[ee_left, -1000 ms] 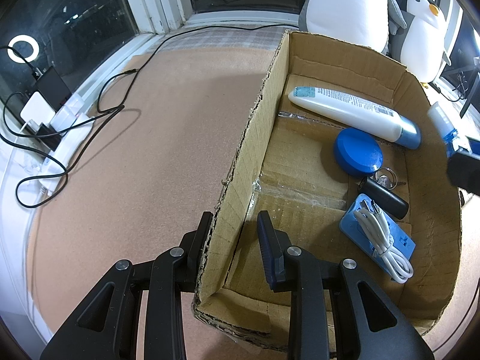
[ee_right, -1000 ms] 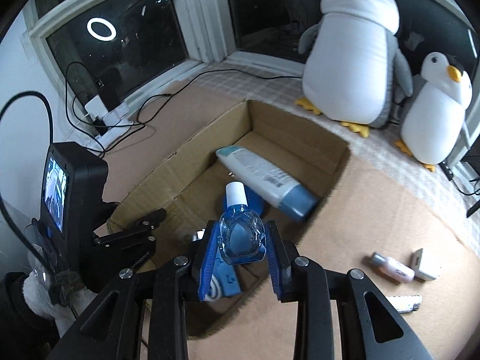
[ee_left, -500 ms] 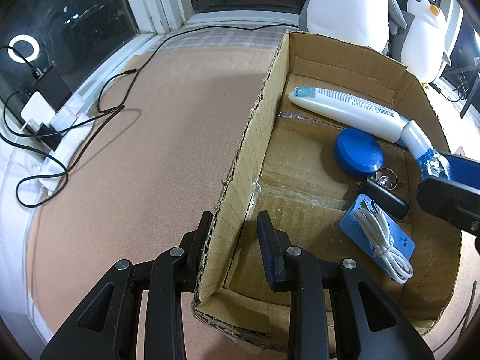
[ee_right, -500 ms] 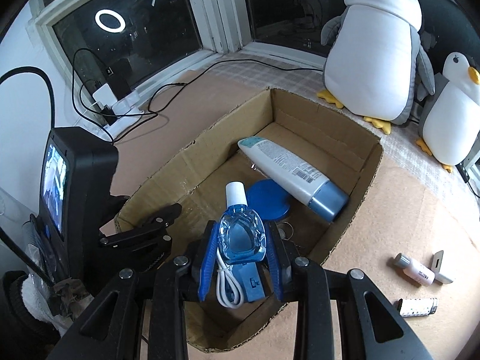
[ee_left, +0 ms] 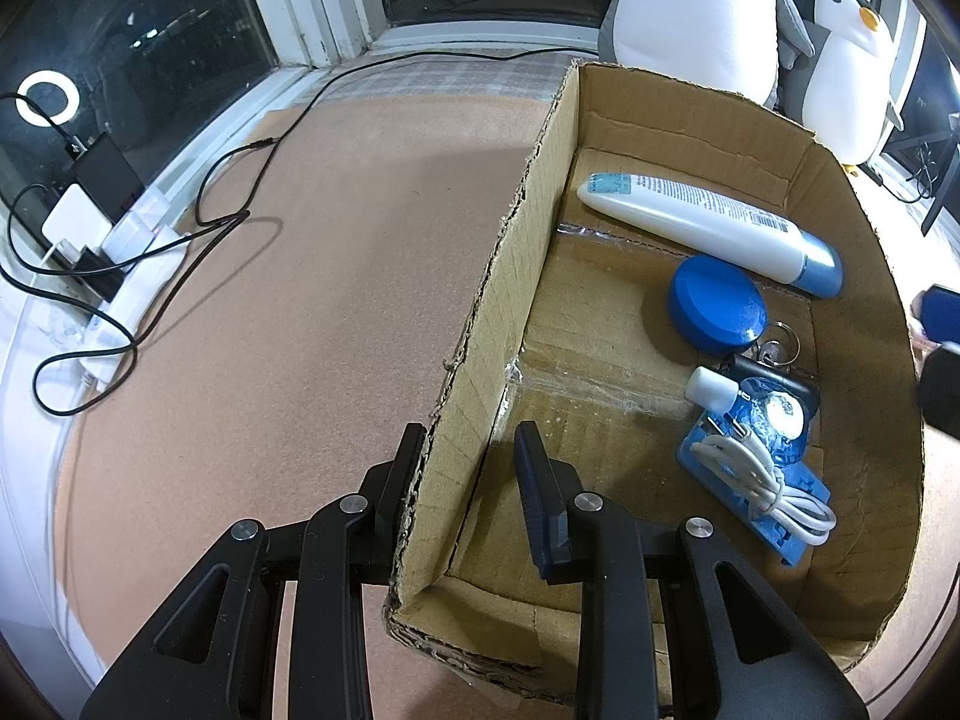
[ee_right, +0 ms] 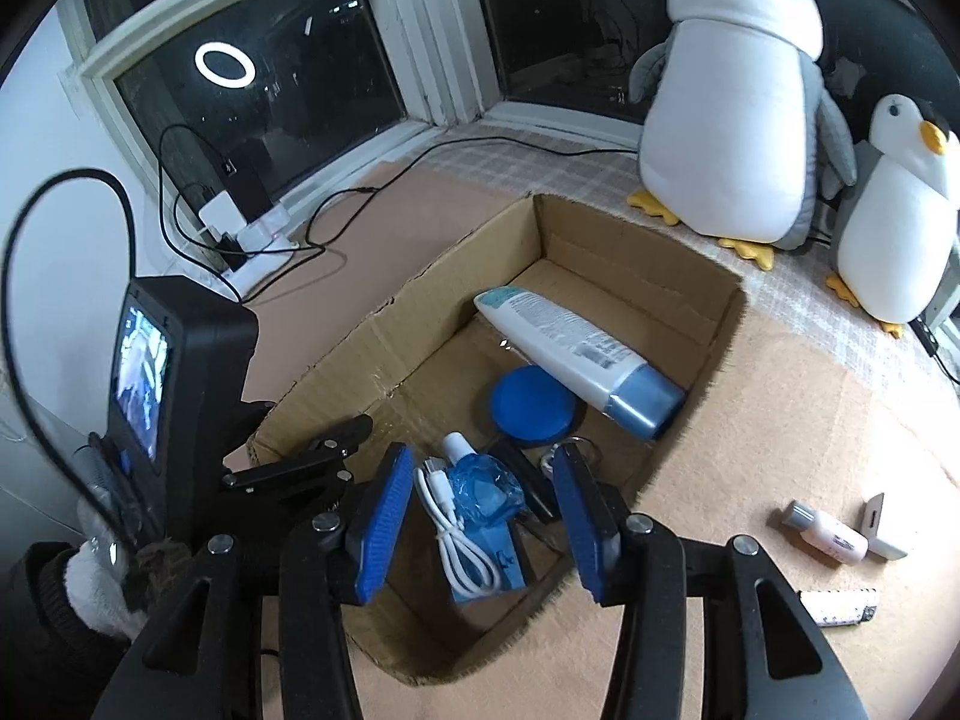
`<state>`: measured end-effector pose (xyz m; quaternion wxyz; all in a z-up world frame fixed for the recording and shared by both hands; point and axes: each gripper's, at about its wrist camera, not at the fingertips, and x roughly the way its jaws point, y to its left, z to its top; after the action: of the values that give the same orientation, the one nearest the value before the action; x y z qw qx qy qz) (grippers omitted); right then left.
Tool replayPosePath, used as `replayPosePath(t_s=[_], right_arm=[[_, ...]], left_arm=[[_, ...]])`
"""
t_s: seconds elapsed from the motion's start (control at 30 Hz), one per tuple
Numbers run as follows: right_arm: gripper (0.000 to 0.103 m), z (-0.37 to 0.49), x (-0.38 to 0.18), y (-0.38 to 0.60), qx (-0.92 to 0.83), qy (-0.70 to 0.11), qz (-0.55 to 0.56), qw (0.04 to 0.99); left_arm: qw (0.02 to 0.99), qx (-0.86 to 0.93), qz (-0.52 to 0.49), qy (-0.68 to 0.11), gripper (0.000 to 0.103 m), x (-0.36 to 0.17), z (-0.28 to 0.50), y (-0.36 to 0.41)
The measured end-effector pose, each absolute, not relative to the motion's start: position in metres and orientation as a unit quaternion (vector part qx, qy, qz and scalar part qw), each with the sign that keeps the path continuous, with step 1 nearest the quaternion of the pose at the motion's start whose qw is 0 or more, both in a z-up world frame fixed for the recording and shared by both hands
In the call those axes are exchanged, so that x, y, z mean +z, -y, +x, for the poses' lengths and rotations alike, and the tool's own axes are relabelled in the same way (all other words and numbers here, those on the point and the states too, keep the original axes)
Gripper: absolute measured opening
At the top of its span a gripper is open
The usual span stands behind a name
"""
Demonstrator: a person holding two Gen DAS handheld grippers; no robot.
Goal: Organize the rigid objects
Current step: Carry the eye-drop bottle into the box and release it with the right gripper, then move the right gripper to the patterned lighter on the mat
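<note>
Only right wrist view, pink bottle (ee_right: 831, 540), lighter (ee_right: 840, 606)

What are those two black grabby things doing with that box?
A person is tidying small things into the cardboard box. The left gripper is shut on the box's side wall, holding it steady. The right gripper has just been opening its jaws, and the little blue bottle now lies inside the box on the blue power strip, no longer pinched. A few small items wait outside on the mat.
</note>
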<state>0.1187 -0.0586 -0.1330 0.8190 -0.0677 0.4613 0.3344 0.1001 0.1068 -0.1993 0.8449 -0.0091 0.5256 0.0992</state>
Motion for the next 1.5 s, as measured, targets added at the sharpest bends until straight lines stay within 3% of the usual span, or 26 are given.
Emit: replayPosePath(t_s=[0.3,0.7,1.03,1.5], right_arm=[[0.045,0.116,-0.125,0.126,0.281,-0.456,-0.057,0.843],[0.045,0.134,-0.156,0.225,0.257,-0.497,-0.087,0.824],[0.045,0.160,-0.183,0.251,0.268,-0.516,-0.091,0.809],[0.045,0.197,-0.207,0.266,0.292,-0.556,-0.007,0.779]], left_arm=[[0.845,0.099,-0.009,-0.526,0.027,-0.199,0.100,-0.107],[0.845,0.100,-0.008,-0.526,0.027,-0.200,0.101,-0.107],[0.844,0.102,-0.005,-0.526,0.028,-0.200,0.100,-0.106],[0.844,0.104,-0.004,-0.526,0.028,-0.200,0.099,-0.105]])
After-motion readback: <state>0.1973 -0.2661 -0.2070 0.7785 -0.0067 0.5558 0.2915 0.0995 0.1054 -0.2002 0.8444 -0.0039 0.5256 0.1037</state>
